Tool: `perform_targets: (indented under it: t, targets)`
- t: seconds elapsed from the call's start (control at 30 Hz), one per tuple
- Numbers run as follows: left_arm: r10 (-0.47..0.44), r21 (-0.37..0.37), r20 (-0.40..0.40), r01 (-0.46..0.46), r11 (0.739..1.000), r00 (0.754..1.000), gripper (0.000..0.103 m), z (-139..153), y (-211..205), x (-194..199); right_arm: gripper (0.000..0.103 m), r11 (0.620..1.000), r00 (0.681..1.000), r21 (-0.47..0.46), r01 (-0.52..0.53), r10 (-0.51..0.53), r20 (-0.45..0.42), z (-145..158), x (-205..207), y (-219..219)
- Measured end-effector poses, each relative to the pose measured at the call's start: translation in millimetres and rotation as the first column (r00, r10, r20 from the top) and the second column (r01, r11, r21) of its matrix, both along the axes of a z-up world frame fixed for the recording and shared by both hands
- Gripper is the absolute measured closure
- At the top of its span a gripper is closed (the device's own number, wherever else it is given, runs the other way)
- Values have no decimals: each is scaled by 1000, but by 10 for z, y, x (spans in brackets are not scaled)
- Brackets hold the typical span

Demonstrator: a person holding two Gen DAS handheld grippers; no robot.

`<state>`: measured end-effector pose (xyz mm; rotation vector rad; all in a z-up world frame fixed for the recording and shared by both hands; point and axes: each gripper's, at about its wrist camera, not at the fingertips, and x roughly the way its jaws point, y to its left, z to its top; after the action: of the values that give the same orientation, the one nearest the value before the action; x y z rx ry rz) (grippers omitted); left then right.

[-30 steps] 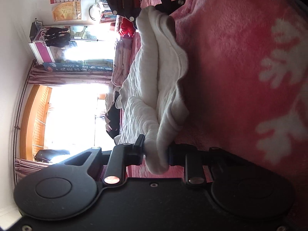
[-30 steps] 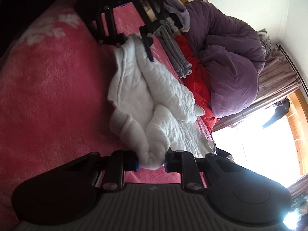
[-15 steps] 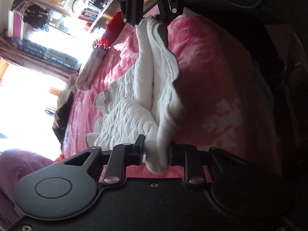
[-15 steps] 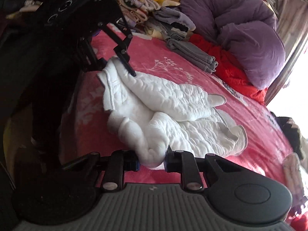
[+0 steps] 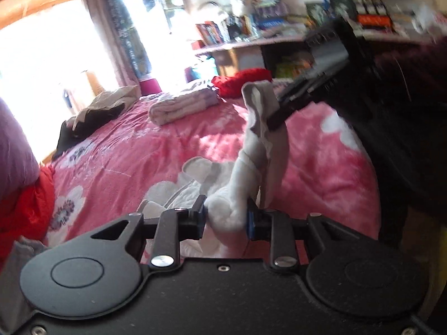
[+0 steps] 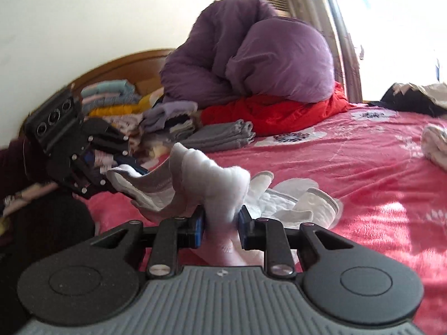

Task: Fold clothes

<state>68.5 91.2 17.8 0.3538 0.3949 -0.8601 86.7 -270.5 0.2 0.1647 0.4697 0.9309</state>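
Left wrist view: the pink bedspread (image 5: 156, 150) fills mid-frame. At lower centre the white quilted garment (image 5: 243, 173), half-folded, is clamped by the left gripper (image 5: 225, 217) and right gripper (image 6: 220, 222); laying flat remains.

The garment (image 6: 195, 173) hung between both grippers above the bed (image 6: 349, 162), its far end trailing on it. Folded stacks (image 6: 220, 136) lay by the headboard (image 6: 117, 69), the duvet (image 6: 251, 55) beside them.
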Motion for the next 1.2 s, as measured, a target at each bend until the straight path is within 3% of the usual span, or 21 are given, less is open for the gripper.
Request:
perform_targets:
  t: [0.1, 0.2, 0.27, 0.47, 0.57, 0.63, 0.73, 0.87, 0.93, 1.03, 1.2]
  targets:
    - [88, -190, -93, -104, 976, 992, 74, -155, 59, 288, 77, 987, 992, 132, 89, -75, -105, -198, 195, -102]
    - [154, -346, -212, -221, 912, 965, 51, -319, 144, 436, 77, 955, 962, 223, 196, -143, -232, -473, 361, -153]
    - [195, -382, -293, -302, 874, 936, 48, -397, 196, 450, 77, 934, 936, 246, 258, -178, -305, -639, 445, -164]
    - [218, -419, -374, -374, 828, 901, 49, -390, 295, 259, 77, 909, 896, 261, 325, -207, -394, -879, 533, -175]
    - [228, -478, -388, -406, 779, 893, 63, -380, 310, 255, 77, 897, 888, 269, 350, -227, -400, -898, 543, -172]
    - [244, -479, -394, -425, 768, 886, 75, -389, 257, 330, 77, 891, 887, 283, 355, -225, -403, -902, 556, -161]
    - [263, -489, -483, -507, 710, 835, 87, -486, 252, 536, 77, 887, 892, 291, 360, -235, -387, -874, 611, -111]
    - [262, -502, -600, -611, 612, 756, 89, -714, 318, 824, 77, 867, 890, 314, 387, -263, -372, -864, 716, -66]
    - [249, -500, -643, -643, 580, 724, 89, -820, 342, 951, 78, 856, 887, 327, 401, -274, -372, -884, 790, -50]
    - [228, -493, -672, -655, 573, 705, 89, -909, 360, 1091, 79, 847, 889, 347, 404, -275, -365, -907, 903, -36]
    - [186, -506, -691, -651, 565, 699, 89, -1002, 421, 1214, 80, 822, 879, 394, 412, -246, -408, -1026, 1085, -88]
